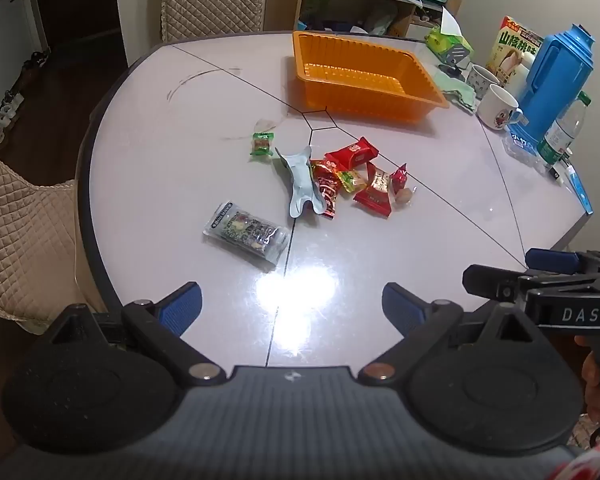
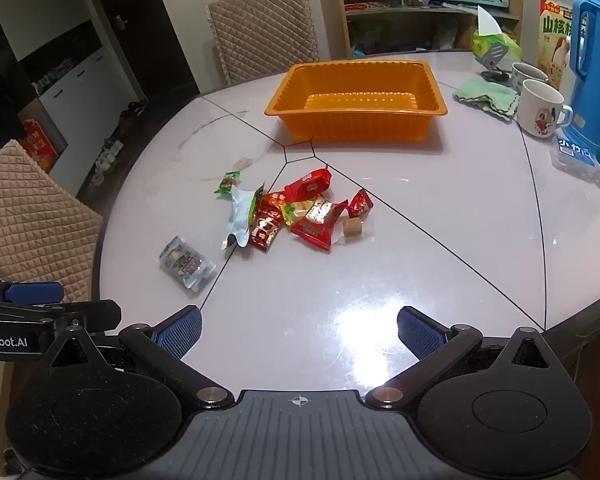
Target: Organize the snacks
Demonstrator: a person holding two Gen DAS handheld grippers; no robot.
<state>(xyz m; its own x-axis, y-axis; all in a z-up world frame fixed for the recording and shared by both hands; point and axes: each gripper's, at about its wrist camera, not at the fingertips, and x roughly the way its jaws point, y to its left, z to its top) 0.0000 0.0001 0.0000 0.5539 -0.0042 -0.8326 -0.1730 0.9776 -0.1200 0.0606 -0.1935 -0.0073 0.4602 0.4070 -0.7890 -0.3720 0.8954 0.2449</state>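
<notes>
Both grippers, left [image 1: 291, 307] & right [image 2: 299, 332], wide open w/ nothing held, snacks [image 2: 296, 212] piled ahead on table [image 2: 380, 280], empty tray [image 2: 356, 98] beyond; best pinch one outlying pack at a time, approx flat, then lift.

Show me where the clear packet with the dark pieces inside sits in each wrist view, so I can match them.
Left wrist: clear packet lies left of centre, nearest snack to the camera, apart from the red pile.
Right wrist: clear packet lies lower left, near the table edge.
Shared landmark: orange tray, beyond the snacks.
</notes>
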